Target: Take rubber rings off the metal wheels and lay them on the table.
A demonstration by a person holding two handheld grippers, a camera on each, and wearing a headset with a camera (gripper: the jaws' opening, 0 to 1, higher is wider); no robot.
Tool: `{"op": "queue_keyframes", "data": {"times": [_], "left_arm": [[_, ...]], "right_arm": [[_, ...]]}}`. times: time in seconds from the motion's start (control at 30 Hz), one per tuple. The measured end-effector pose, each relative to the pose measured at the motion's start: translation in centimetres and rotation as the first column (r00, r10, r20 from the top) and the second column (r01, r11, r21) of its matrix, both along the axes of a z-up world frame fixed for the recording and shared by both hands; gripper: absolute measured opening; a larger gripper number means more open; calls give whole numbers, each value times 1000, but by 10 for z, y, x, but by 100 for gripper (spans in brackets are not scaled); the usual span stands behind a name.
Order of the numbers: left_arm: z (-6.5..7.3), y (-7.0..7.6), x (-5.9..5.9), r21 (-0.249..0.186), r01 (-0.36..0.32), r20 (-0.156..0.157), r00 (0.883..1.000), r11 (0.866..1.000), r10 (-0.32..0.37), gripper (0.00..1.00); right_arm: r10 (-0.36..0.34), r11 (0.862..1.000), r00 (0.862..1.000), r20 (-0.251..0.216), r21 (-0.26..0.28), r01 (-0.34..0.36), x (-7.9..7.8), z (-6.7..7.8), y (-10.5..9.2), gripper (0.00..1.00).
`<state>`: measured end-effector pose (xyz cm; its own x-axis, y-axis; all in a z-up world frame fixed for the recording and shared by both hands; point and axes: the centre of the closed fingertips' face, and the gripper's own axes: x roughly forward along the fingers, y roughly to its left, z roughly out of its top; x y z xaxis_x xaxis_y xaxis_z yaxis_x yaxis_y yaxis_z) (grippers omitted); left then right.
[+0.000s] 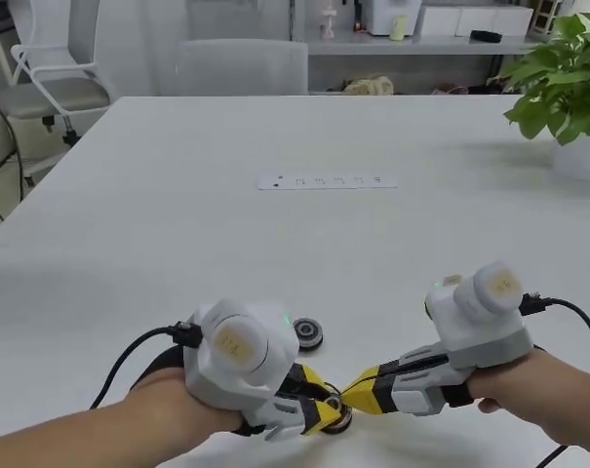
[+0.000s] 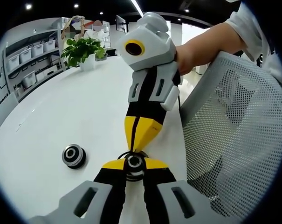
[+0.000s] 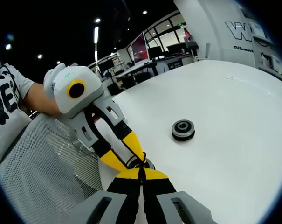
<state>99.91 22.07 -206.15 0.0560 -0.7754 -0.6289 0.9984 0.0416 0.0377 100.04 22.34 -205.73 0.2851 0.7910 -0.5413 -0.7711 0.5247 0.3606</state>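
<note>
The metal wheel [image 1: 337,423] is largely covered by the yellow tips of the left gripper [image 1: 326,417]; only part of its rim is exposed. Whether the closed tips of the right gripper [image 1: 349,398] pinch anything against the wheel cannot be determined. The markings on the white strip [image 1: 327,181] are too small to read. The plant [image 1: 560,73] is cut off by the right edge.

The left tool [image 1: 330,417] and right tool [image 1: 353,395] are white, with black and yellow tips. Between them, the wheel [image 2: 134,164] is silver, its rubber ring [image 2: 127,153] black. The worktop [image 1: 275,244] is white.
</note>
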Motion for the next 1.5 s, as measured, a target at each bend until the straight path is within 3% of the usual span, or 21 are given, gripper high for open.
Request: {"op": "queue_keyframes", "data": {"times": [0.3,0.6,0.9,1.33,1.5], "left_arm": [[6,-3,-4,-13,14,-10,1000,1000,-14,12],[16,1,-6,-9,35,4,999,999,-35,17],[26,11,-7,-11,35,13,999,999,-35,24],[41,32,-8,-27,12,-1,1000,1000,-12,41],[47,40,-7,-41,-7,-7,1000,999,7,42]], "right_arm": [[-5,1000,1000,2,7,5,1,2,-1,0],[-1,1000,1000,4,9,1,1,5,-1,0],[1,1000,1000,8,18,-1,1,8,-1,0],[25,1000,1000,14,16,-25,-2,13,2,0],[30,999,999,17,18,-31,-2,16,3,0]]}}
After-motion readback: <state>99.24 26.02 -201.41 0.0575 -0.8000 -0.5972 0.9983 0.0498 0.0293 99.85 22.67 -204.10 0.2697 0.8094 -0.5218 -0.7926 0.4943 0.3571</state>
